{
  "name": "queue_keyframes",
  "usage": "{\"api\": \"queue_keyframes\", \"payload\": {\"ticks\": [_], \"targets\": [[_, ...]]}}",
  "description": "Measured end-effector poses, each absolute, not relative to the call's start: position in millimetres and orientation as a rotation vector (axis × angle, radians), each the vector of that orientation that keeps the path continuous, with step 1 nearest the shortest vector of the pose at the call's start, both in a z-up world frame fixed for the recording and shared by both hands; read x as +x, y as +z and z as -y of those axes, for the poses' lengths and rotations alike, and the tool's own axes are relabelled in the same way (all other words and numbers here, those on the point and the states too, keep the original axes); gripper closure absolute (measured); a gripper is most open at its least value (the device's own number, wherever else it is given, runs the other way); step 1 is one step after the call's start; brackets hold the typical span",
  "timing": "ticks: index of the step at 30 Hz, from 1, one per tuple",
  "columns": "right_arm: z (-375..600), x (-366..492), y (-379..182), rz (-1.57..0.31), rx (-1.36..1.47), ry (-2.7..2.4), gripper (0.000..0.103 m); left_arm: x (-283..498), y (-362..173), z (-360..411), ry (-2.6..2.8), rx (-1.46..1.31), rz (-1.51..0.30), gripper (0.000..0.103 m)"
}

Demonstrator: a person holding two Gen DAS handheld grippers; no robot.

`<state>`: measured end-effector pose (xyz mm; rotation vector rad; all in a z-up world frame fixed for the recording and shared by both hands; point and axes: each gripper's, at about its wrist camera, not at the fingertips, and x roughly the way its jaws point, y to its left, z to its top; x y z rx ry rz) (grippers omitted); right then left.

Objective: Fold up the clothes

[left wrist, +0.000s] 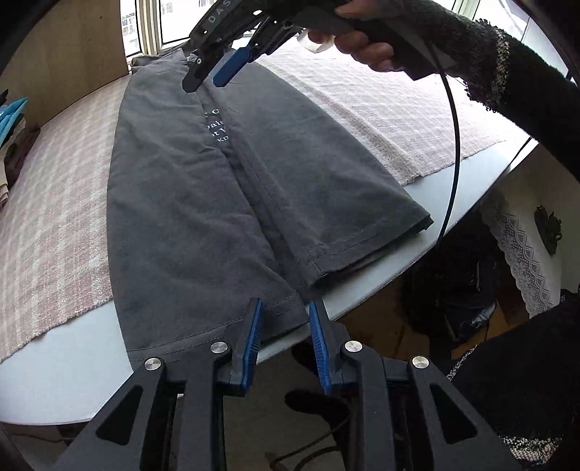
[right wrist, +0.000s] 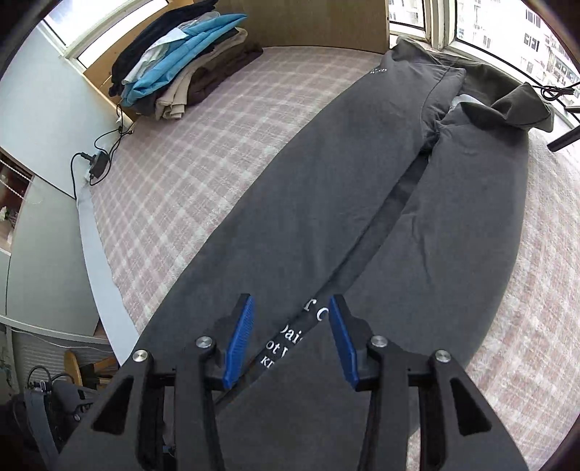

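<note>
Your left gripper (left wrist: 282, 326), jaws parted and empty, sits at the trousers' (left wrist: 203, 188) hem, bottom centre. The legs run lengthwise toward upper frame, where your right gripper (left wrist: 208, 78) hovers parted, holding nothing.

Trousers (right wrist: 308, 203): lie flat on the cloth (right wrist: 174, 188), 2 legs side by side, waist at the far end by the window (right wrist: 485, 29).
Hems (left wrist: 326, 253): at the near end, past the cloth's edge onto the bare table (left wrist: 72, 362).
Left gripper (left wrist: 284, 326): at the near table edge, over one hem.
Right gripper (right wrist: 290, 326): above the line between the legs, over the printed lettering (right wrist: 290, 337).
Pile of clothes (right wrist: 181, 65): on the cloth's far left corner.
</note>
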<state>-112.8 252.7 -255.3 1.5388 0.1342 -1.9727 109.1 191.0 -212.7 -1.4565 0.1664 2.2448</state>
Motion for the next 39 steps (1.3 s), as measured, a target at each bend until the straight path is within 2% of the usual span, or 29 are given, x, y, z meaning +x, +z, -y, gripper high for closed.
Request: {"api": "queue_keyframes", "payload": {"ticks": [6, 8, 9, 10, 11, 19, 24, 29, 31, 36, 39], "targets": [[-246.8, -151.1, -280.2, -0.13, 1.562, -1.997, 0.061, 109.1, -214.6, -186.6, 2.258, -1.456, -0.105, 0.078], [-245.0, -153.7, -282.1, -0.177, 1.55, -2.004, 0.072, 108.6, -214.3, -184.6, 2.255, -1.462, -0.087, 0.082], [-243.9, -154.6, -282.6, -0.206, 1.545, -2.015, 0.087, 108.2, -214.2, -183.5, 2.253, -1.465, -0.077, 0.09], [-244.3, -156.0, -283.1, -0.207, 1.544, -2.012, 0.094, 108.2, -213.7, -182.7, 2.245, -1.466, -0.063, 0.093], [-245.5, -157.6, -283.5, -0.191, 1.544, -2.0, 0.094, 108.2, -213.0, -181.8, 2.236, -1.467, -0.049, 0.098], [-245.5, -160.5, -267.1, -0.179, 1.478, -1.996, 0.096, 108.7, -189.6, -178.9, 2.263, -1.416, -0.025, 0.099], [-240.9, -164.4, -269.5, -0.259, 1.484, -2.028, 0.097, 100.9, -195.4, -183.6, 2.229, -1.41, -0.024, 0.099], [-247.9, -164.6, -276.4, -0.271, 1.551, -1.96, 0.092, 101.5, -186.4, -175.8, 2.225, -1.439, -0.036, 0.097], [-263.7, -167.5, -261.1, -0.199, 1.512, -1.979, 0.089, 101.8, -182.9, -172.7, 2.223, -1.45, -0.041, 0.097], [-284.6, -195.5, -220.0, -0.193, 1.395, -2.105, 0.089, 87.5, -178.0, -164.3, 2.232, -1.467, -0.032, 0.09], [-269.0, -218.3, -227.0, -0.18, 1.4, -2.058, 0.089, 63.0, -179.5, -158.6, 2.252, -1.463, -0.003, 0.09]]}}
